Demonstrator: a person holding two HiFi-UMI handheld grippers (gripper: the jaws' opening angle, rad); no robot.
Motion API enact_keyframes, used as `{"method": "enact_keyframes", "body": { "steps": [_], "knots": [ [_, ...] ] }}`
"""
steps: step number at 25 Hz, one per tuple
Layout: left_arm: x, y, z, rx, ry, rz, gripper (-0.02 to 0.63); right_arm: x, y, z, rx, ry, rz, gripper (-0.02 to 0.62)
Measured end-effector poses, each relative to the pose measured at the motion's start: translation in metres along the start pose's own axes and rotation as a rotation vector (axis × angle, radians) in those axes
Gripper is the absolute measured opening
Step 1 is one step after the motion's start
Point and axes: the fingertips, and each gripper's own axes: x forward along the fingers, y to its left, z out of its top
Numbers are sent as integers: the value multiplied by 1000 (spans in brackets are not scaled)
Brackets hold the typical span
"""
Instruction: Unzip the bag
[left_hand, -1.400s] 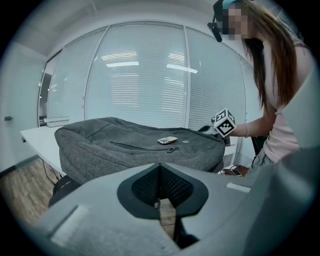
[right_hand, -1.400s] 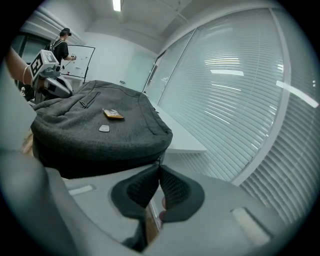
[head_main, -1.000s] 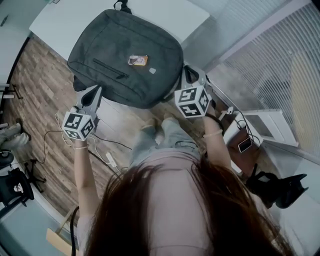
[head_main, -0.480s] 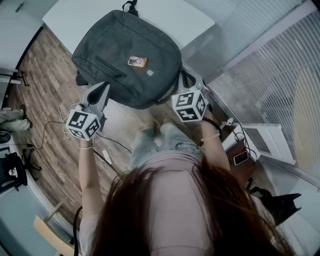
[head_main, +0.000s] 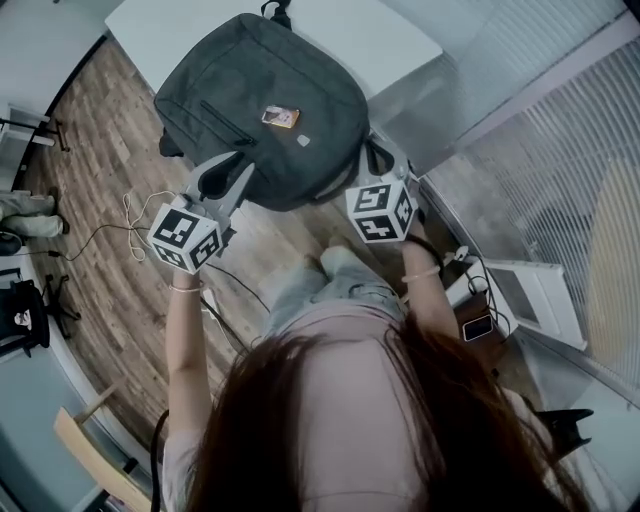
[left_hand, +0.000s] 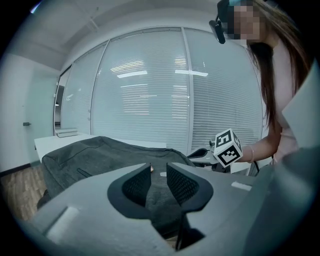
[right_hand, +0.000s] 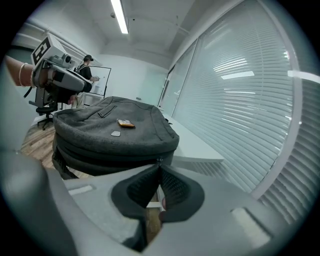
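A dark grey bag (head_main: 260, 110) with a small orange tag (head_main: 280, 117) lies on a white table (head_main: 390, 40), its near side hanging over the edge. My left gripper (head_main: 232, 165) hovers at the bag's near left edge. Its jaws have just been opening and stand apart with nothing between them; only the bag (left_hand: 85, 160) shows beyond the left gripper (left_hand: 159, 181). My right gripper (head_main: 378, 150) sits at the near right corner. In the right gripper view the right gripper (right_hand: 159, 167) is shut on the zipper pull (right_hand: 158, 161) on the side of the bag (right_hand: 110, 135).
Wooden floor lies below, with cables (head_main: 130, 215) at the left and a phone (head_main: 478, 327) at the right. Windows with blinds (head_main: 560, 160) run along the right. An office chair (head_main: 20, 335) stands at the far left. A person (right_hand: 87, 67) stands far back in the room.
My left gripper has moved right and up along the bag's near edge, and its jaws have parted. The right gripper has stayed at the bag's corner.
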Motion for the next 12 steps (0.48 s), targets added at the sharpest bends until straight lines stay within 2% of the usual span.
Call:
{"method": "enact_keyframes", "body": {
  "steps": [12],
  "knots": [
    [25,-48,10,23,48,-109,126,-4,4,-1,17,-4,-22,12]
  ]
}}
